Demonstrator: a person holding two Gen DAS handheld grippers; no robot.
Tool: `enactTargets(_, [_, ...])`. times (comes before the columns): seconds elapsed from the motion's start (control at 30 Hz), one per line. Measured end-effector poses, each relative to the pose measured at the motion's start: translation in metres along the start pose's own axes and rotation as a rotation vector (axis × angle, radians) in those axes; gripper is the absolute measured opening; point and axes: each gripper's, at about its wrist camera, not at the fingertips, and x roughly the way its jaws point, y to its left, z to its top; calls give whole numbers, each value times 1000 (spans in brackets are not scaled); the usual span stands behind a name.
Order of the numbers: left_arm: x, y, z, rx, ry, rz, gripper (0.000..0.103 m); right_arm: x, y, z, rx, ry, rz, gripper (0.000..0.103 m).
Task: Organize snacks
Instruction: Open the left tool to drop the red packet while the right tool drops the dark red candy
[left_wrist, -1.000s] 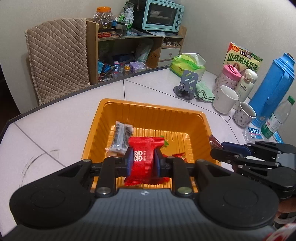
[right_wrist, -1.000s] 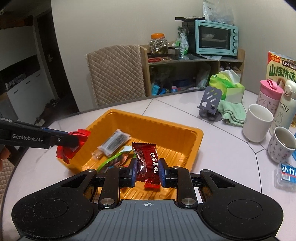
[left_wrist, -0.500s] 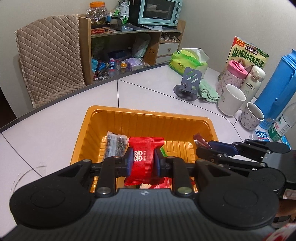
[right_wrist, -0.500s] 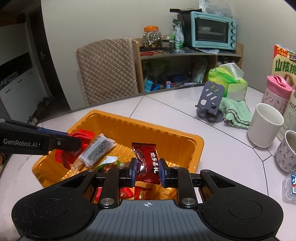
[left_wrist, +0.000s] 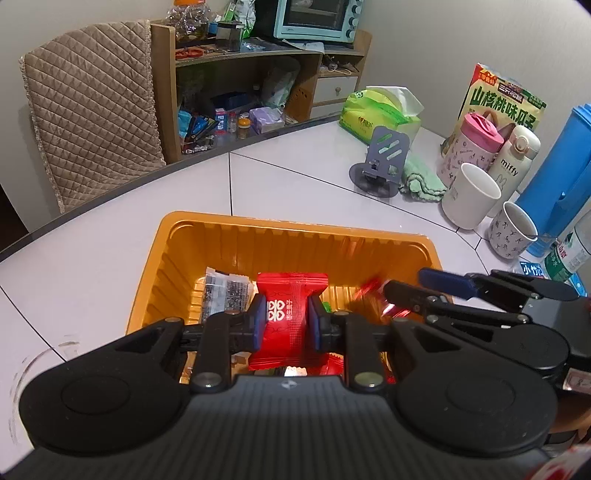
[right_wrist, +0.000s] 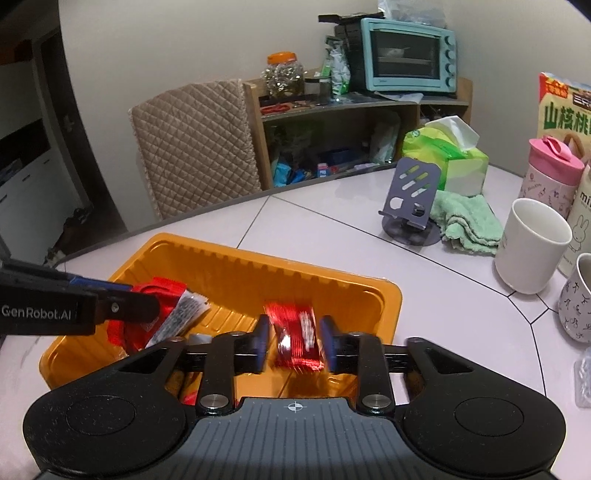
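Black and blue, our right hand-held gripper (right_wrist: 293, 341) hangs over the near right part of the orange tray (right_wrist: 236, 258). Its jaws are opening, and the dark red candy (right_wrist: 297, 341) sits loose and blurry between them, not pinched any more. We think it is dropping into the tray.

Our left hand-held gripper (left_wrist: 286, 323) is closed tight on a bright red candy pack (left_wrist: 288, 314), over the near middle of the tray. A small gray-and-white packet (left_wrist: 223, 293) lies in the tray just to its left, with more wrappers under it.

To do this step well, we should keep both hands above the inside of the tray, not over its rim. We let the dark candy fall clear first, then open the left jaws slowly so the red pack lands inside too.

The white surface (left_wrist: 110, 240) around the tray holds cups (left_wrist: 471, 201) far to the right.
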Motion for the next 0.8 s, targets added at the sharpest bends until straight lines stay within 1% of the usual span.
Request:
enactTargets(0.03, [1,0,0,1,1,-1,21,-2,0,-1,0,-11,0,57])
enactTargets(0.07, [2,0,0,3,2,-1,21,-3,0,-1,-3,-20,1,58])
enactTargets(0.47, [10,-3,5,12,4,-12,21,-5,-1,-2,-6,7,5,58])
enactTargets(0.73, [10,-6,14,37,-35,-6,22,-8,-3,-1,5,1,2,58])
enactTargets(0.77, [10,-6,15,38,-38,-9,23,-9,-2,-1,5,0,1,58])
enactTargets(0.8, [9,-7,16,37,-42,-8,26,-10,-2,-1,4,0,3,58])
